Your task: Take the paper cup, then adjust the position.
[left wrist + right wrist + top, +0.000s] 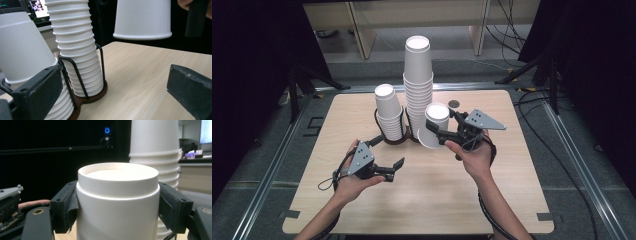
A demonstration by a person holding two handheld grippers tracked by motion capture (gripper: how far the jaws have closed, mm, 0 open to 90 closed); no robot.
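A single white paper cup (435,124) is pinched upside down between the jaws of the right gripper (443,134) and is carried in the air just in front of the tall stack (417,85), above the desk (472,195). In the right gripper view the cup (118,202) is seen clamped on opposite sides of its wall, just under the recessed base. The cup is judged to be very light and thin-walled, so it is easily crushed or dented if squeezed hard, and its smooth tapered wall may slip through the pads if held too loosely. Hold is best taken where it is now, near the stiffer closed base; the rolled rim offers the other firm spot. The left gripper (395,169) is held empty with its jaws spread wide, low over the desk in front of the short stack (389,112), which sits with the tall one in a wire holder (82,82).
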